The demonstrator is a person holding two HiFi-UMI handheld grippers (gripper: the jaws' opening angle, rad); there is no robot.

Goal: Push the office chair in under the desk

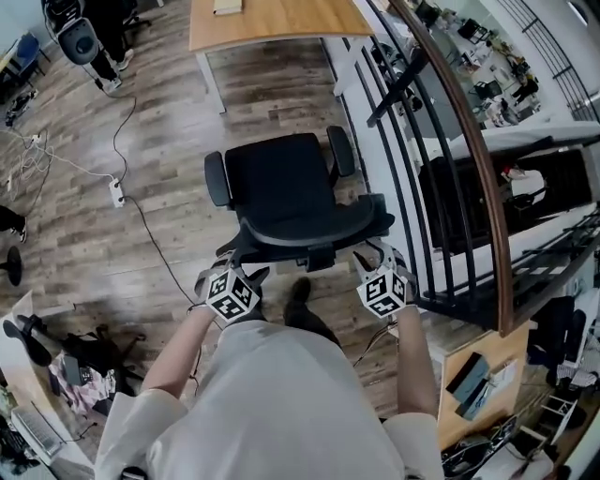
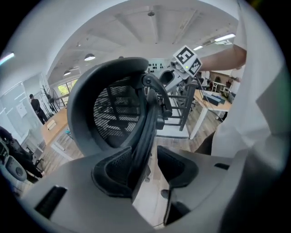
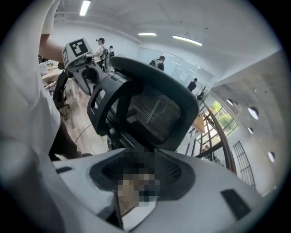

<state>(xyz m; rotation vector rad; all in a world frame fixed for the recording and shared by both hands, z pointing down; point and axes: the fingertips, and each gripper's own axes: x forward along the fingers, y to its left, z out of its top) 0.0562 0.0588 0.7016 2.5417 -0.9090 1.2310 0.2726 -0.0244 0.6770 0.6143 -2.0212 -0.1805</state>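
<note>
Far off to the left of the left gripper [image 1: 239, 267], a white power strip [image 1: 117, 192] lies on the wood floor [image 1: 169, 141]. The left gripper's jaws are spread around the left edge of the office chair's [image 1: 286, 192] backrest [image 2: 113, 113]. The black frame runs down between them against the left pad [image 2: 111, 170], with a gap to the right pad. The chair stands just ahead of both grippers, its seat facing a wooden desk [image 1: 272, 19] well beyond them, and it is not under the desk. The right gripper [image 1: 378, 261] is at the backrest's right end. Its jaws stand apart and the frame comes down into them. A blurred patch covers the gap, so I cannot tell whether the pads press. Just right of that gripper runs a stair railing [image 1: 469, 159].
</note>
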